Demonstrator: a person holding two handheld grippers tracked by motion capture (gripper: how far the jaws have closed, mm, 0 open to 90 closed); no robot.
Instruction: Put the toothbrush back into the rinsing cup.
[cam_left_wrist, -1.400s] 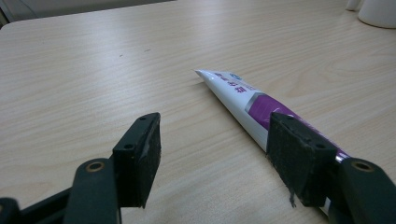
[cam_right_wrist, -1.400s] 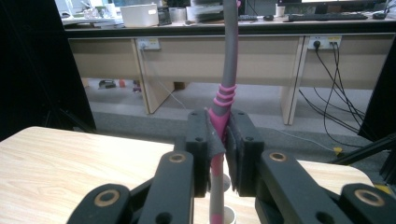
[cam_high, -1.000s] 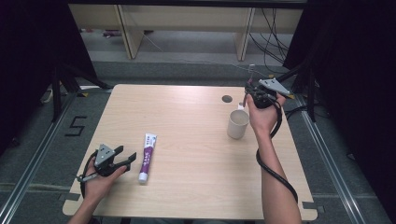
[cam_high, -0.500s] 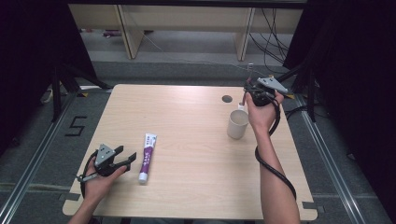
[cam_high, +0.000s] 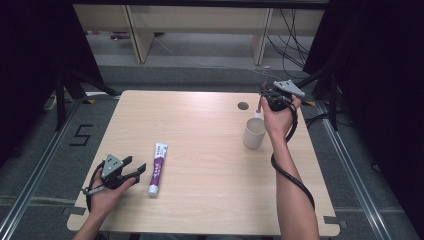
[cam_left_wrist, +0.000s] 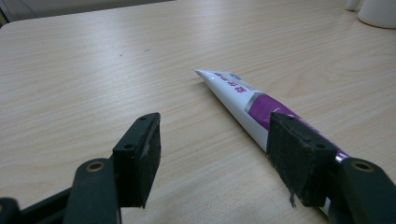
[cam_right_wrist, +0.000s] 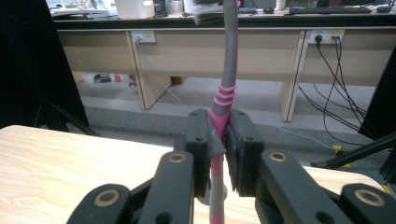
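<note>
A white and purple toothpaste tube (cam_high: 157, 168) lies flat near the table's front left. Just left of it my left gripper (cam_high: 136, 170) rests on the table, open; in the left gripper view the toothpaste tube (cam_left_wrist: 243, 100) runs behind the right fingertip (cam_left_wrist: 299, 156), untouched. At the back right my right gripper (cam_high: 265, 98) is held above the table beside a white cup (cam_high: 253, 133). In the right gripper view the right gripper (cam_right_wrist: 219, 147) is shut on a grey and pink toothbrush (cam_right_wrist: 227, 79), which stands upright with its head at the top, blurred.
The wooden table (cam_high: 200, 125) has a small round hole (cam_high: 243, 106) near the cup. Beyond its far edge are pale wooden desk legs (cam_high: 135, 35), cables on the floor (cam_high: 295, 35) and dark curtains at both sides. A cable trails from the right gripper along the forearm.
The right gripper has shifted only slightly beside the cup, still holding the toothbrush. The left gripper and the toothpaste tube have not moved.
</note>
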